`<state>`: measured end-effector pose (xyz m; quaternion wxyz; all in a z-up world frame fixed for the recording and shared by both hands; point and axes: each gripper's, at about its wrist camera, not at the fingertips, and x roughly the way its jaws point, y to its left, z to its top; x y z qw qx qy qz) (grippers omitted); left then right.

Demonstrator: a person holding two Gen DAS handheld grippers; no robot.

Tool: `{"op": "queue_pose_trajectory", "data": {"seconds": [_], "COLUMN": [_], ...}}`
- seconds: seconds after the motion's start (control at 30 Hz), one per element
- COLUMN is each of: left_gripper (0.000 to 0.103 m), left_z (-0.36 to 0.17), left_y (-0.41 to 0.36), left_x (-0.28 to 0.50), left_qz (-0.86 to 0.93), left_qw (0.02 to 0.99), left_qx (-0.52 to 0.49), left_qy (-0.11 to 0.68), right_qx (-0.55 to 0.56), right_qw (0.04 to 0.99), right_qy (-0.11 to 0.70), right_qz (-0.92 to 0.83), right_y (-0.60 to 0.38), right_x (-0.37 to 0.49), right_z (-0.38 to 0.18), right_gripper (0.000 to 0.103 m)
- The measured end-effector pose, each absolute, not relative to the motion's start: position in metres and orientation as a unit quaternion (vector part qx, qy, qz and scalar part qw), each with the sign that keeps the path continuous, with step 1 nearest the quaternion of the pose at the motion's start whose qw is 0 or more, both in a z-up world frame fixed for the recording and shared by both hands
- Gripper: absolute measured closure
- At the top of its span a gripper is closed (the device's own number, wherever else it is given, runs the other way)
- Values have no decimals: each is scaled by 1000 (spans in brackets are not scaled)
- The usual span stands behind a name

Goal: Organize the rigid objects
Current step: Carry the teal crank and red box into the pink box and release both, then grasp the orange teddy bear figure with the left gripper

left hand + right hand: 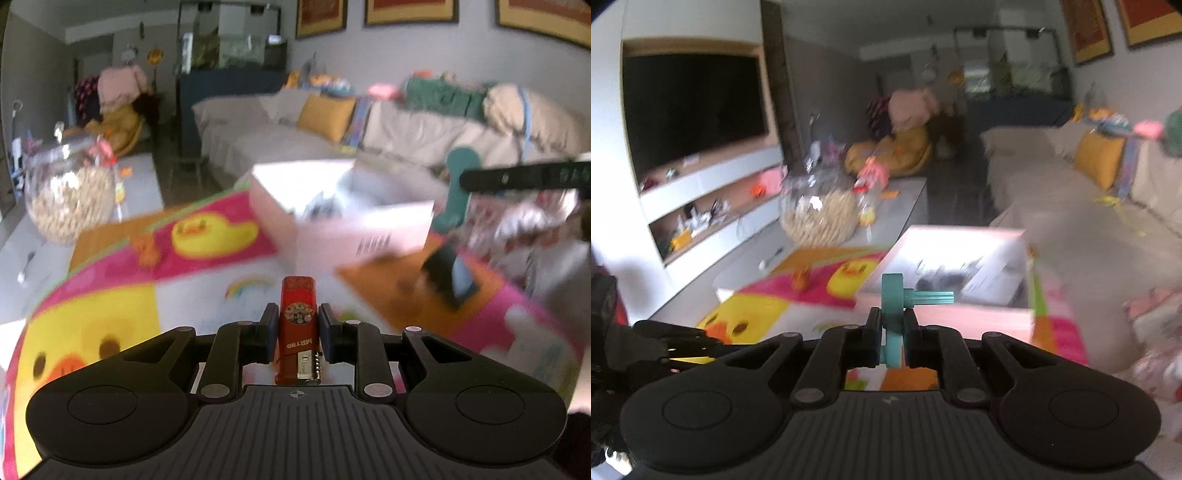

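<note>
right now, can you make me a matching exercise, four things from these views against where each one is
Things:
1. red lighter
2. teal plastic part
3. white box
4. glass jar

Places:
A. open, on the colourful mat
B. on the grey table, beyond the mat
C. clamped in the right tongs
D. clamped in the left tongs

Pairs: 1-D, 2-C, 3-A, 4-B

open-top white box point(354, 225) sits ahead on the duck mat point(122, 295), nothing covering its mouth. bare mat in front of it is free. glass jar point(70, 192) stands well off to the left, small orange toy point(146, 249) between. black device point(448, 275) lies just right of the box.
</note>
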<state>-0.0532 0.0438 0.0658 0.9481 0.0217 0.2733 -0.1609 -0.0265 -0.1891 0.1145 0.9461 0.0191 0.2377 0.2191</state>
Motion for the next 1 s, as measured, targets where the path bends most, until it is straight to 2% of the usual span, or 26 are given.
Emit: {"op": "queue_pose_trajectory", "data": {"seconds": [0.27, 0.47, 0.53, 0.6, 0.67, 0.83, 1.0], "left_gripper": [76, 76, 76, 75, 75, 75, 75], "left_z": [137, 135, 127, 119, 112, 90, 68], "left_y": [10, -1, 7, 32, 57, 132, 181], "left_x": [23, 118, 127, 123, 116, 89, 70], "left_qz": [-201, -233, -214, -188, -139, 18, 100], "left_qw": [962, 939, 940, 946, 954, 958, 947], "left_qx": [10, -86, -94, -101, -111, -158, -172], "left_qy": [185, 239, 249, 244, 241, 238, 252], "right_qx": [31, 56, 71, 77, 74, 37, -15], "right_qw": [964, 959, 951, 951, 956, 960, 944], "right_qy": [203, 231, 262, 261, 250, 253, 308], "right_qz": [167, 151, 148, 148, 136, 117, 121], "right_y": [-207, -203, -204, -208, -213, -222, -213], "right_x": [-1, 69, 91, 92, 80, 35, 7], "right_z": [132, 128, 124, 119, 113, 83, 38], "right_gripper": [92, 90, 82, 60, 49, 39, 38]}}
